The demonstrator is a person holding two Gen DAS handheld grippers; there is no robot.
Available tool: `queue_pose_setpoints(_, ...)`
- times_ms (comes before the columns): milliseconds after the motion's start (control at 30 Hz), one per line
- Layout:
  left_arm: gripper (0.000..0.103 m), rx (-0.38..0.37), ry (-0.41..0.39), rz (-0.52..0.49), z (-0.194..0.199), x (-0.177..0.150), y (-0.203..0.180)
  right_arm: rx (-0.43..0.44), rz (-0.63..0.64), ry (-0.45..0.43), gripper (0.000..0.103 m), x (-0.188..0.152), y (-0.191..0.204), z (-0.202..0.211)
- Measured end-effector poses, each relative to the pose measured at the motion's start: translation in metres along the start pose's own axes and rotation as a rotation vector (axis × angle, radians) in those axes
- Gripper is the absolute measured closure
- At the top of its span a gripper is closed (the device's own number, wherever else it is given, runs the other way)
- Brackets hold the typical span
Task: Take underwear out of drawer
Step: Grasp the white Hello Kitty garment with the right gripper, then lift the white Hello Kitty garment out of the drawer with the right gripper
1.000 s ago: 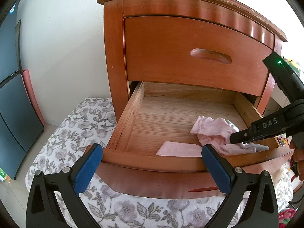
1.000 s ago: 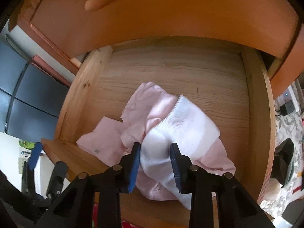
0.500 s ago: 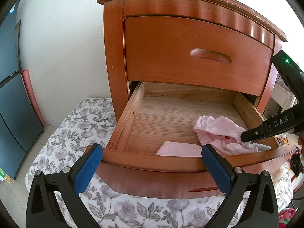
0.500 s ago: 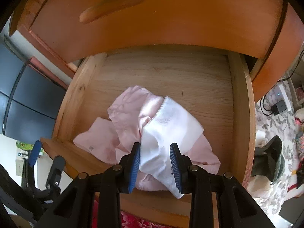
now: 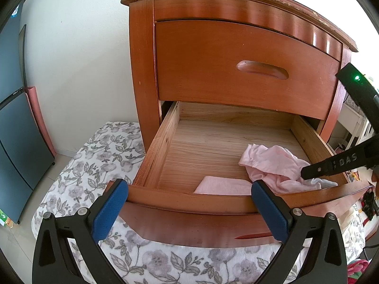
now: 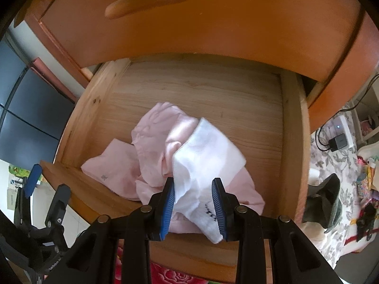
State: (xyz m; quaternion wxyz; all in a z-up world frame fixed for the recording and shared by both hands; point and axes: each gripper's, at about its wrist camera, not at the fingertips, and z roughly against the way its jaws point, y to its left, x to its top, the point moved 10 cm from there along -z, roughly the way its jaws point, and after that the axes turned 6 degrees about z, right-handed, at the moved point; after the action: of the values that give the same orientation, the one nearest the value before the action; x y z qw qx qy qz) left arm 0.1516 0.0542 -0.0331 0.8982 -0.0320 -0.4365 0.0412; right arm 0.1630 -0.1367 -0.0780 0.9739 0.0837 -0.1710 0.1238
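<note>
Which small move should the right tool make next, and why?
Probably lift straight up. The right tool has just been closing and pinches the white garment, which lies on the pink clothes inside the open drawer.

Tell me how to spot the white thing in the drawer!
Find the nightstand, then its open bottom drawer. Near the front lies a heap of pink cloth. The white cloth sits on top, between the right claw's blue pads: it is the only white piece, with small dark marks near its end.
</note>
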Motion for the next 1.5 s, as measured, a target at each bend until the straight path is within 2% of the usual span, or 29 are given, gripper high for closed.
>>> queue_pose_setpoints(167, 0.0, 0.0, 0.0, 0.0, 0.0, 0.0, 0.0, 0.003, 0.007, 0.007, 0.081, 0.003, 0.007, -0.01)
queue_pose_setpoints(267, 0.0, 0.0, 0.0, 0.0, 0.0, 0.0, 0.0, 0.005, 0.006, 0.008, 0.091, 0.003, 0.008, -0.014)
queue_pose_setpoints(400, 0.0, 0.0, 0.0, 0.0, 0.0, 0.0, 0.0, 0.017, 0.001, -0.007, 0.097, 0.003, 0.004, -0.009)
queue_pose_setpoints(800, 0.0, 0.0, 0.0, 0.0, 0.0, 0.0, 0.0, -0.058, -0.035, -0.112, 0.099, 0.013, -0.029, 0.037)
queue_pose_setpoints(1067, 0.0, 0.001, -0.001, 0.0, -0.001, 0.0, 0.0, -0.029, -0.063, -0.18, 0.099, 0.017, -0.036, 0.071)
queue_pose_setpoints(1500, 0.0, 0.0, -0.001, 0.0, -0.002, 0.001, -0.001, -0.023, -0.058, -0.322, 0.099, 0.029, -0.025, 0.145)
